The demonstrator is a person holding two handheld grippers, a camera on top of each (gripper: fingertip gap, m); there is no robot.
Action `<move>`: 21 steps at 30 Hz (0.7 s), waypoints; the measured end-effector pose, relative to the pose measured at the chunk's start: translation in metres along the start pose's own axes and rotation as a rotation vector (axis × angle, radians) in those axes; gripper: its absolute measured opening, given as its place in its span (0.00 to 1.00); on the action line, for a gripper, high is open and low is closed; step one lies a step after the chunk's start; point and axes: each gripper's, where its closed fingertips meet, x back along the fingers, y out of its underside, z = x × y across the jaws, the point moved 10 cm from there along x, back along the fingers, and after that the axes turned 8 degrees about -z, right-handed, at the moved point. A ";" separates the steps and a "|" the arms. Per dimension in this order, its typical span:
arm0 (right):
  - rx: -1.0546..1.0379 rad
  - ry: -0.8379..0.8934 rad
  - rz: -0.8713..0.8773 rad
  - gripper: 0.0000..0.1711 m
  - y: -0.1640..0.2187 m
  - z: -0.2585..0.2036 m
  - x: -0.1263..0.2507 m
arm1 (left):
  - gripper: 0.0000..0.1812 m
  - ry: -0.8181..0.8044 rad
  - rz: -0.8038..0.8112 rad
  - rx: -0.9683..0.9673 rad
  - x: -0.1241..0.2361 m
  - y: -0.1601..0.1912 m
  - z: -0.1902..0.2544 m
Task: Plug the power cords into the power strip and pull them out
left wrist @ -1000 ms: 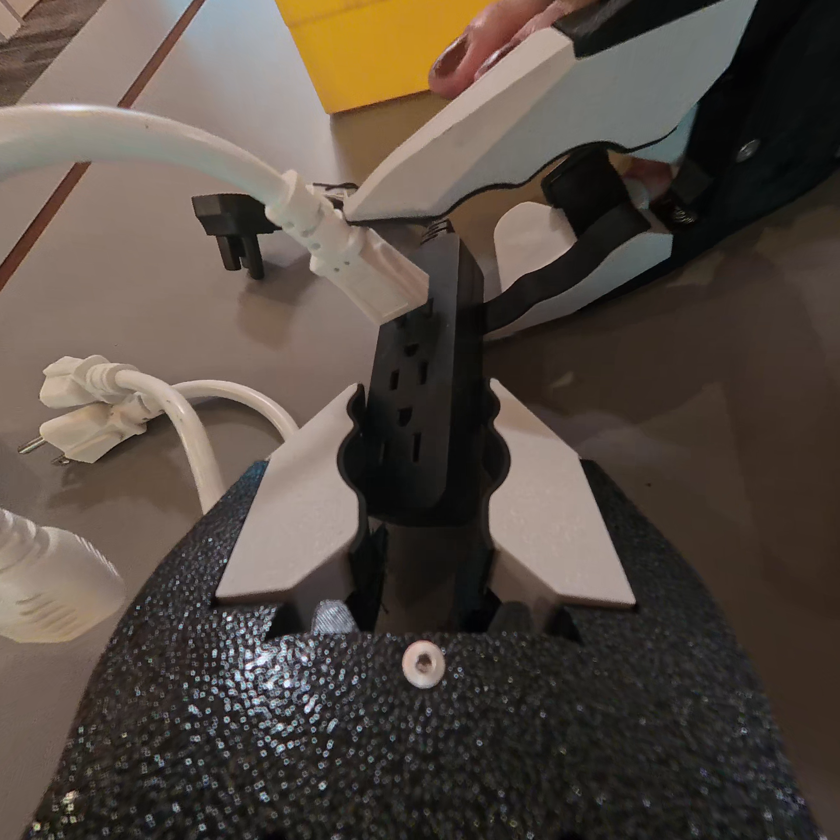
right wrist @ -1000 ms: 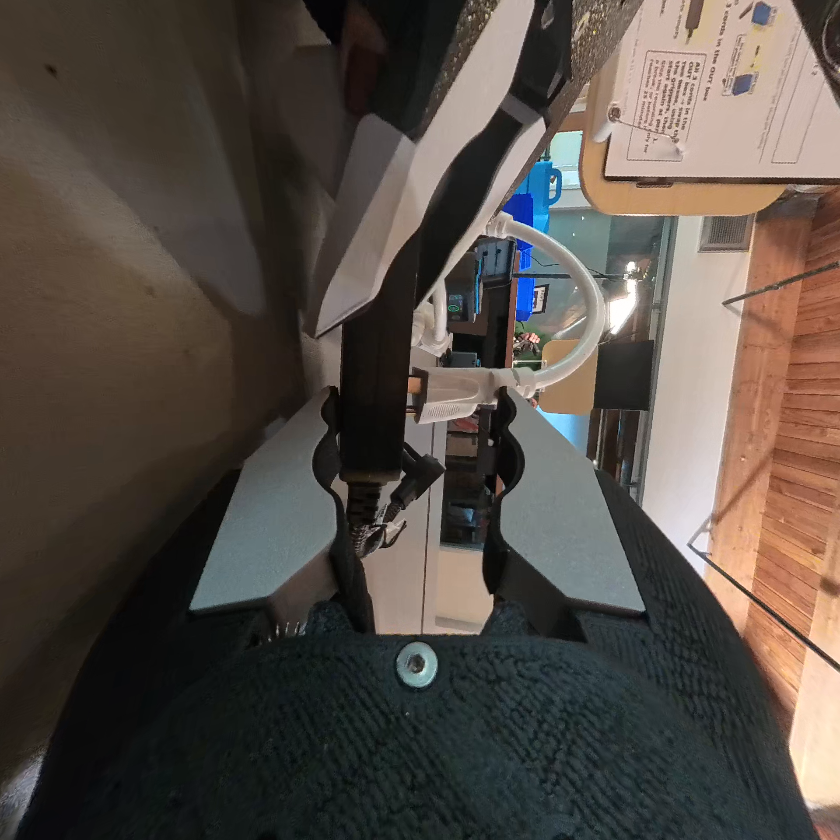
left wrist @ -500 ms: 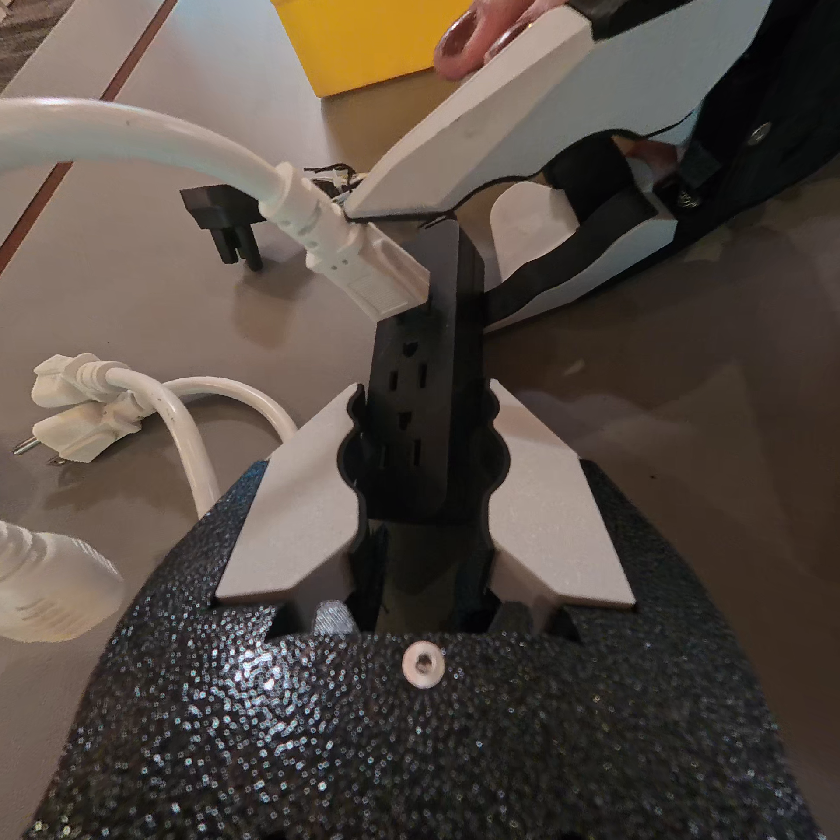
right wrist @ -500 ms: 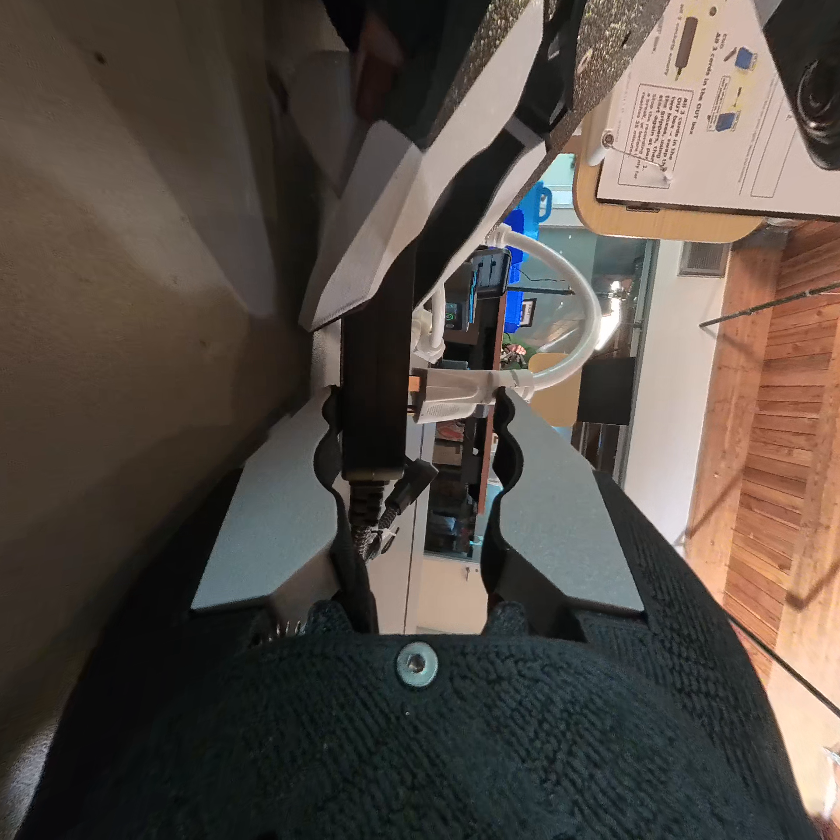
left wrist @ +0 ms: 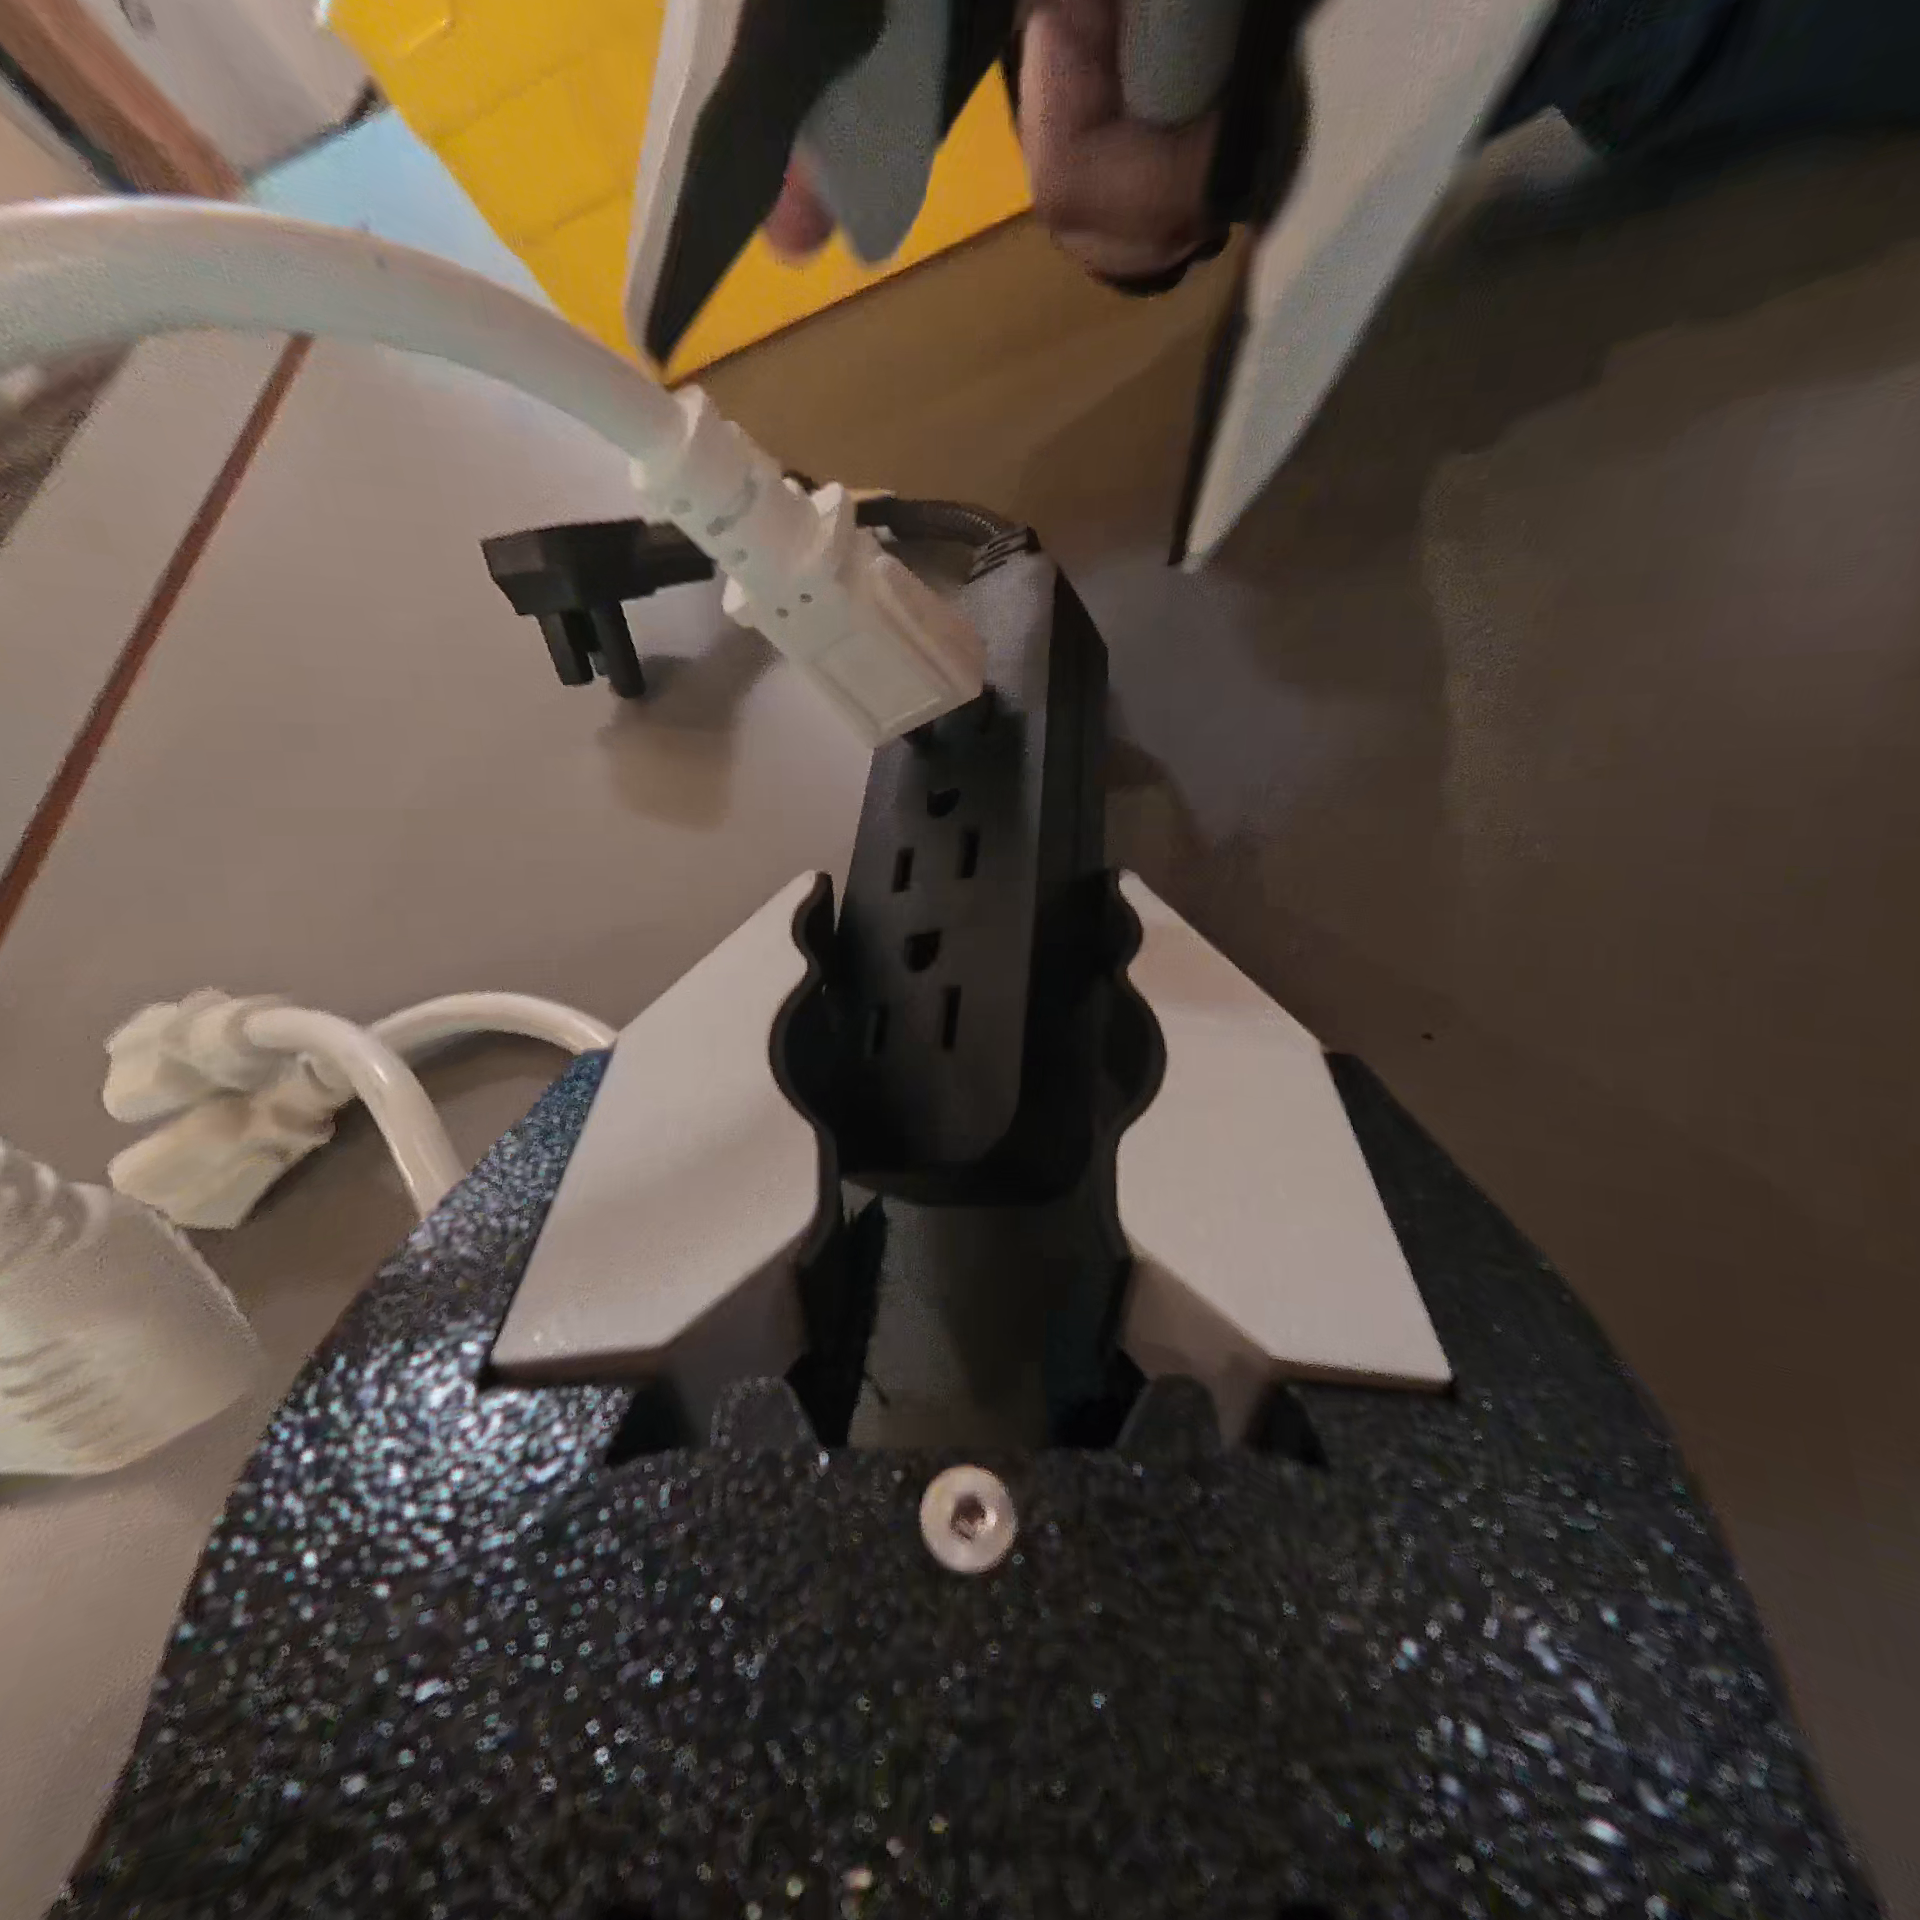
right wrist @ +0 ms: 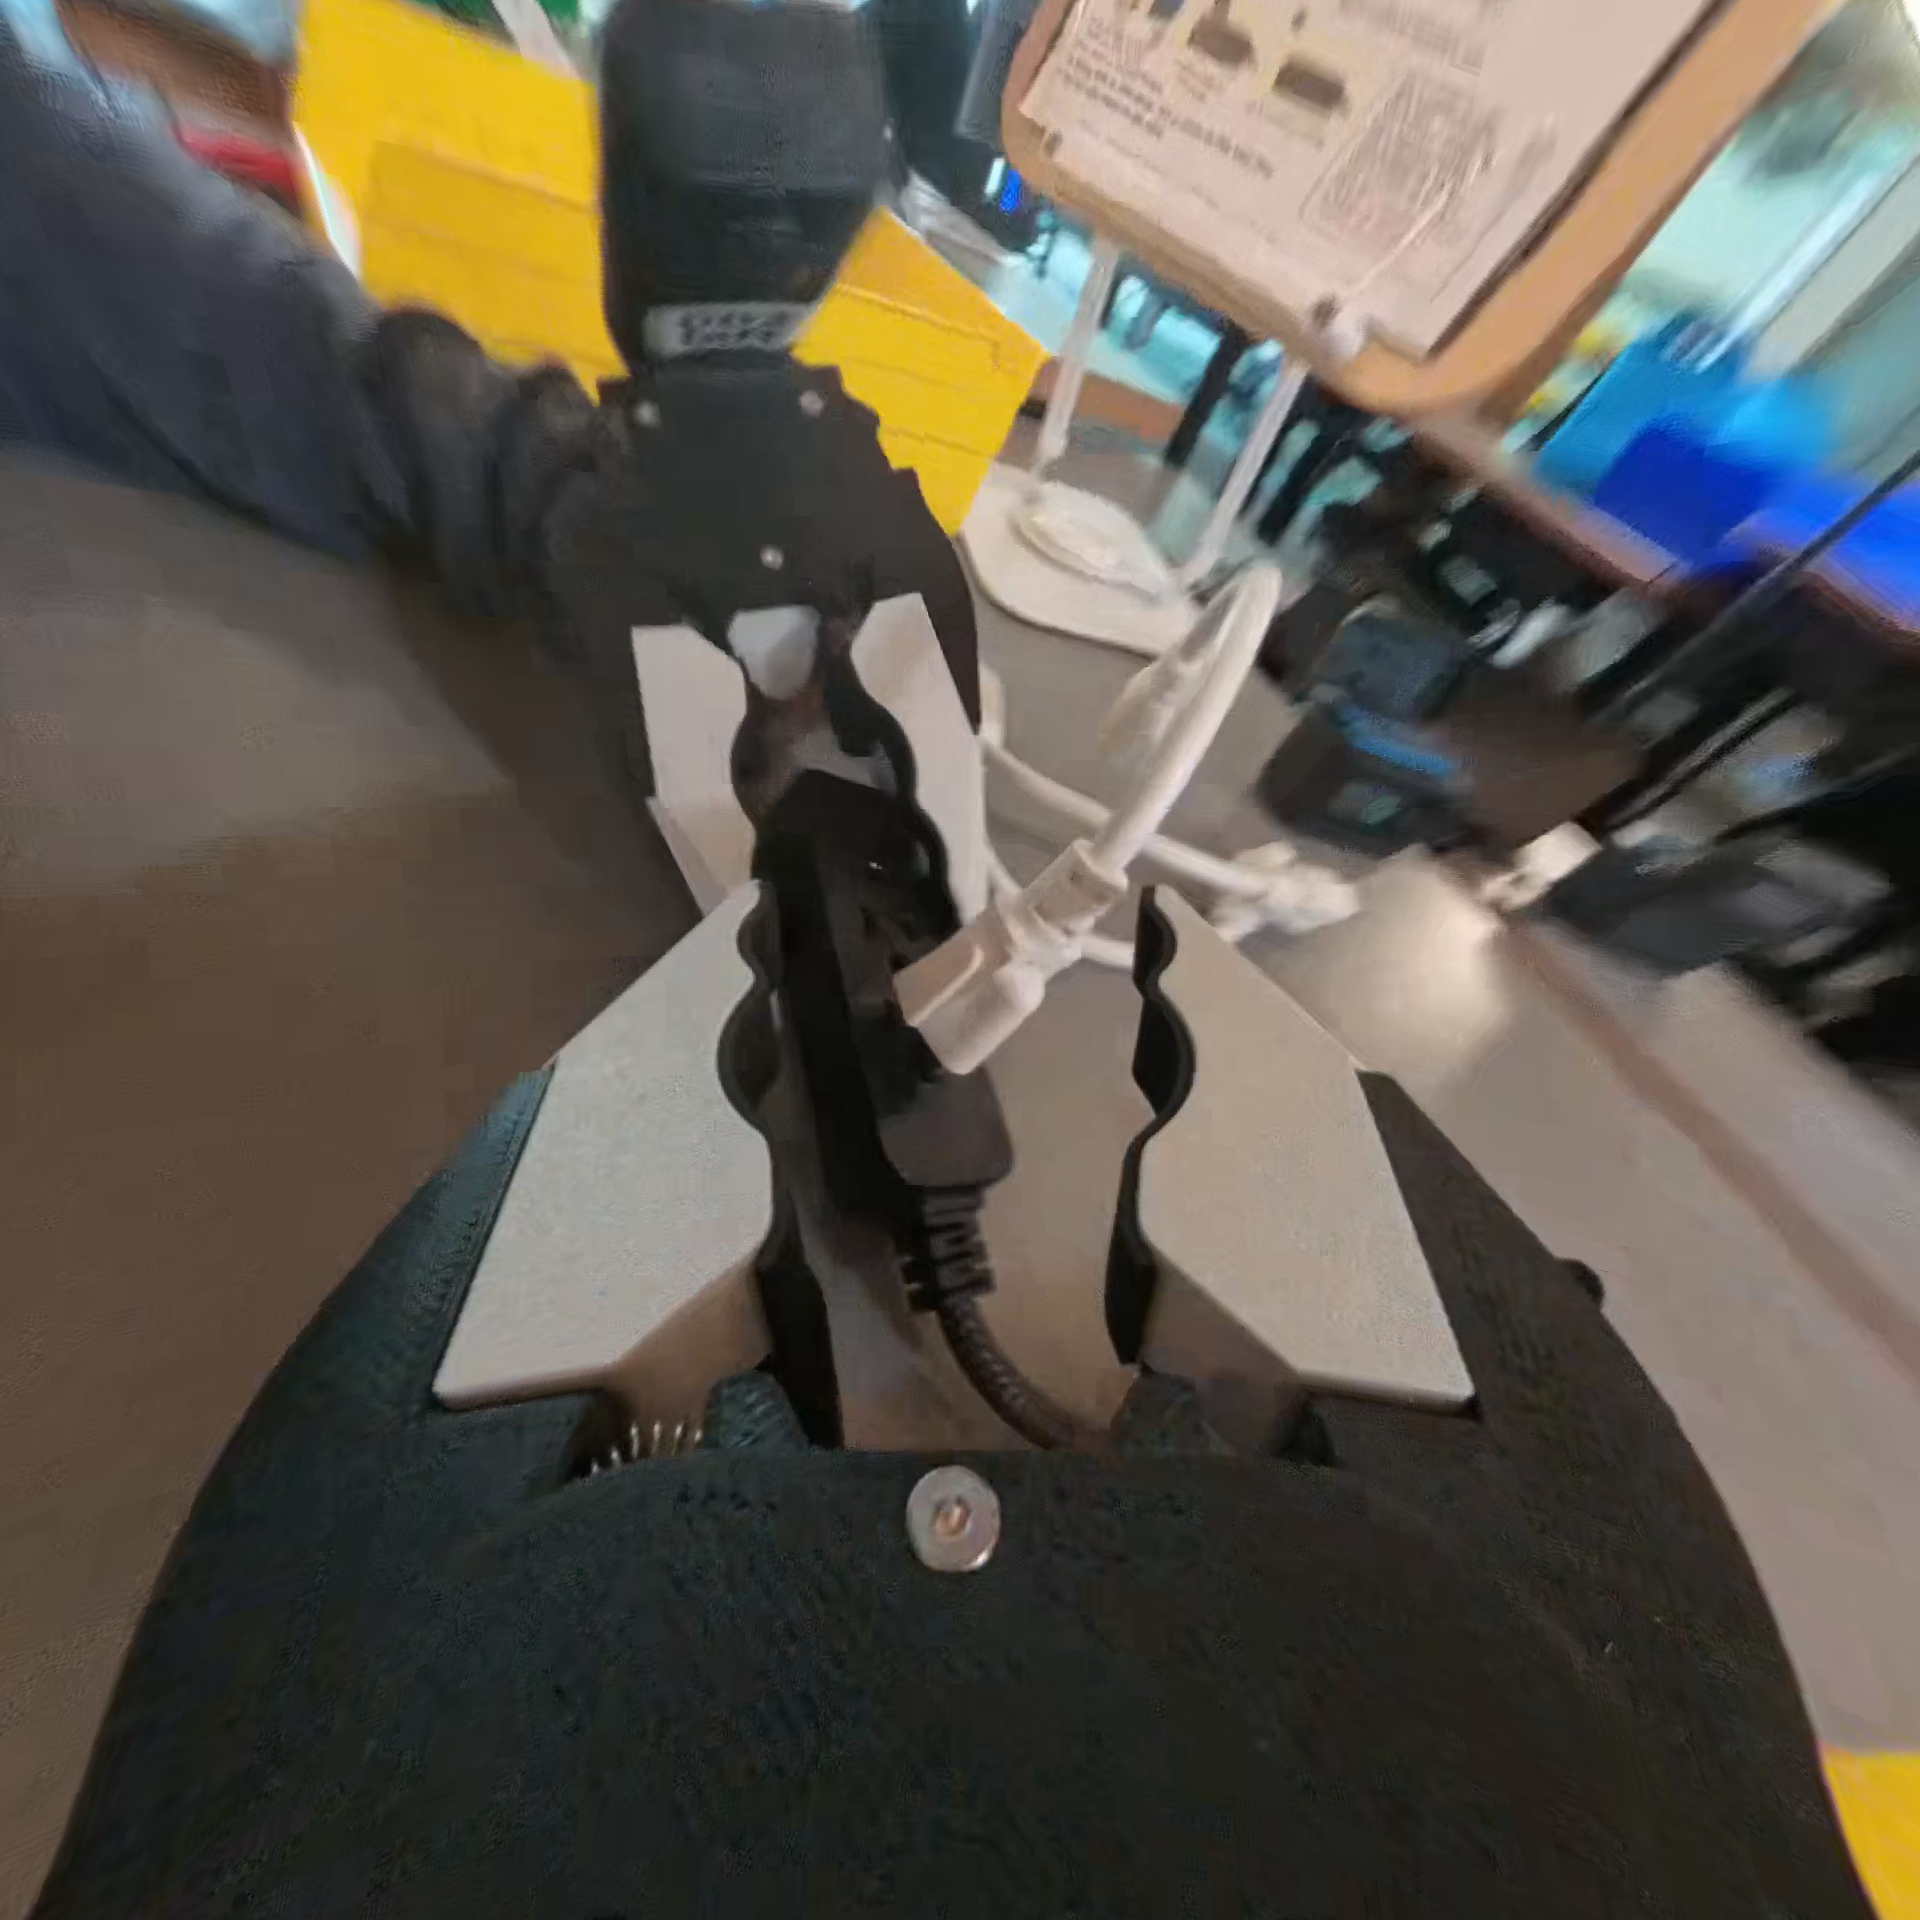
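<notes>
My left gripper [left wrist: 971, 904] is shut on the near end of the black power strip [left wrist: 966, 987], which lies on the grey table [left wrist: 1558, 935]. A white plug [left wrist: 862, 644] on a thick white cord [left wrist: 312, 281] sits in the strip's far outlet. My right gripper [left wrist: 925, 447] hangs open above the strip's far end, clear of it. In the right wrist view the strip [right wrist: 842, 987] and plug [right wrist: 971, 992] show between my right gripper's [right wrist: 951, 904] spread fingers, and the left gripper [right wrist: 821, 727] shows beyond.
A yellow box [left wrist: 582, 135] stands behind the strip. A black plug [left wrist: 566, 592] lies at the far left. Two loose white plugs [left wrist: 208, 1081] and a white block [left wrist: 83, 1330] lie at the near left. A sign board on a stand [right wrist: 1351, 156] is at the right.
My right gripper, which squeezed the white plug against the strip, has lifted off and turned upright, jaws spread. The plug stays in the outlet. My left gripper still holds the strip.
</notes>
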 end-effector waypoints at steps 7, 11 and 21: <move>-0.273 -0.190 -0.041 0.24 0.010 0.006 -0.010 | 0.27 -0.047 0.034 -0.186 0.001 -0.005 0.012; -0.257 -0.216 -0.026 0.17 0.011 0.006 -0.007 | 0.28 -0.040 0.051 -0.209 0.002 -0.006 0.016; -0.139 -0.240 -0.083 0.13 0.012 -0.004 -0.012 | 0.24 0.181 -0.019 0.026 -0.006 -0.011 0.018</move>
